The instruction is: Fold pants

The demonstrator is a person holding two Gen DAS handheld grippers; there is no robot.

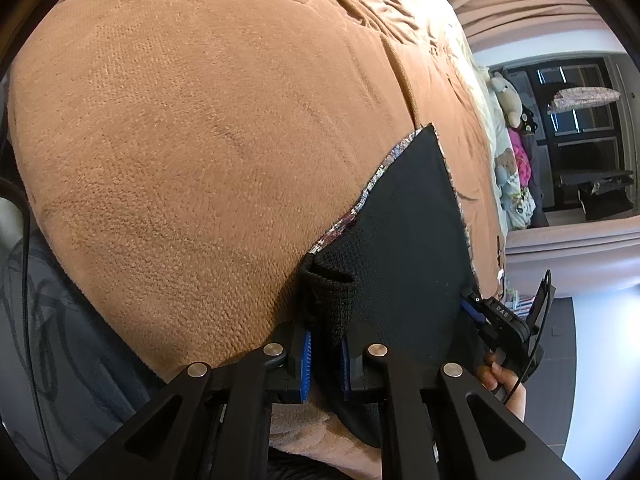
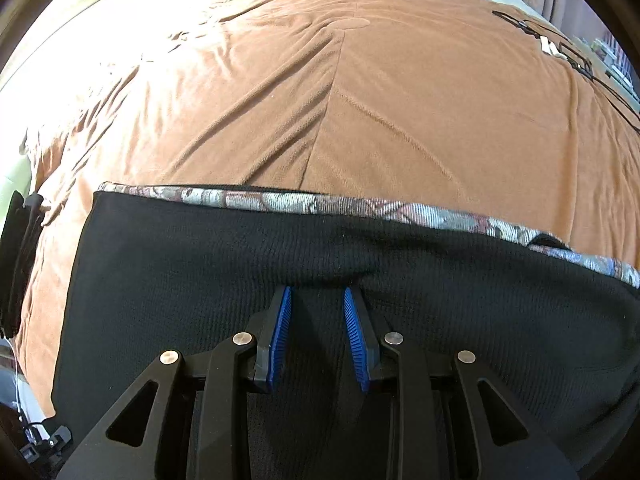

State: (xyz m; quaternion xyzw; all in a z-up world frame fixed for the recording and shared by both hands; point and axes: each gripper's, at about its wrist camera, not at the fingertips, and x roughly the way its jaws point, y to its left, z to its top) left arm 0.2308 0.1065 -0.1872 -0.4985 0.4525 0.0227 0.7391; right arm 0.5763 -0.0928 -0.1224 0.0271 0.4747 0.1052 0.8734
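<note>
Black pants (image 2: 360, 264) on brown blanket (image 2: 360, 100)

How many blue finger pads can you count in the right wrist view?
2: one on the left finger, one on the right finger, both over the black pants.

Black pants (image 2: 280, 248), patterned edge, lying flat

Our left tool (image 1: 325, 354), black with blue ribbed pads, points down at a slant, and its pads pinch a bunched bit of the black knit pants (image 1: 404, 232). Our right tool (image 2: 318, 336) looks the same and also tips down, its blue pads (image 2: 280, 336) a little apart with black cloth between them. Fingers of our right hand (image 1: 502, 380) curl around its handle.
</note>
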